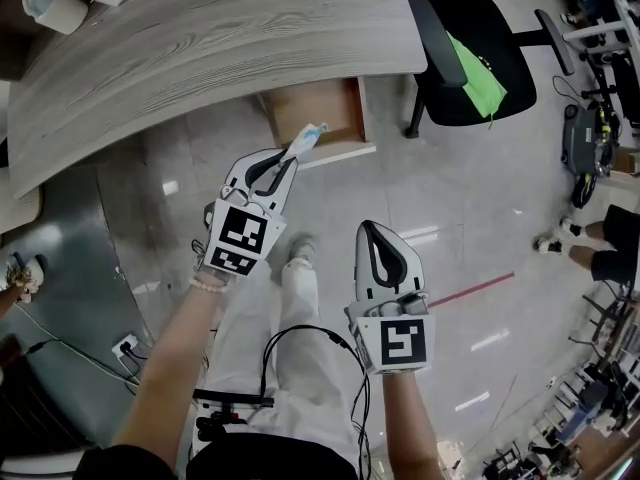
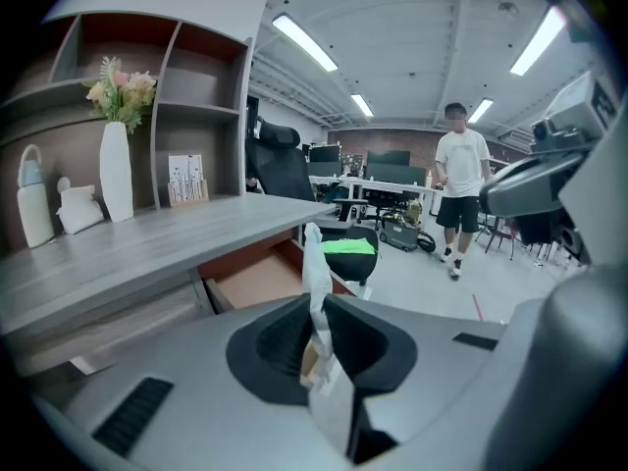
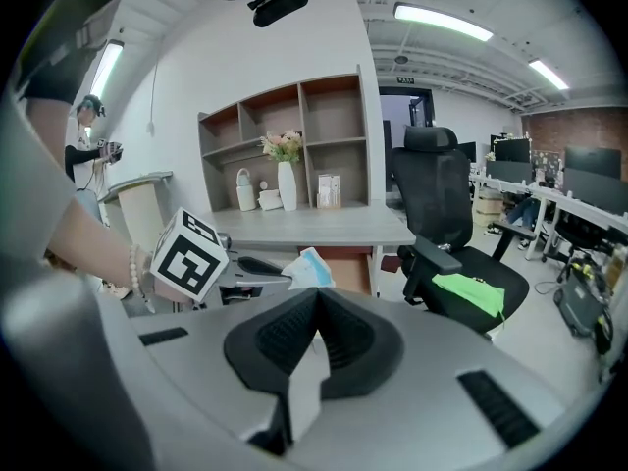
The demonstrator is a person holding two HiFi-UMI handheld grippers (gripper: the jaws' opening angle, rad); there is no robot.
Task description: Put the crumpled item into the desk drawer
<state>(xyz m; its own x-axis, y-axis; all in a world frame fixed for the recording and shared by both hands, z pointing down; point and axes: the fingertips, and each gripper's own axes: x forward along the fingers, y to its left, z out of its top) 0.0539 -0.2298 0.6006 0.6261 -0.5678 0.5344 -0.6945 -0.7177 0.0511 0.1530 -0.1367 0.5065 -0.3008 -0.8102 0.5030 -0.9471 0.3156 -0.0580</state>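
left gripper jaws pinching the crumpled item — drawer half hidden under the surface; right gripper jaws pressed together, empty

No word, number or brand could be read anywhere. The cubes on the left hand-held gripper and the right hand-held gripper, near the centre of the head view, bore only black-and-white square marker patterns, no letters. A printed card at the left of the left gripper view and a small green sign near the ceiling in the right gripper view were too small to read.
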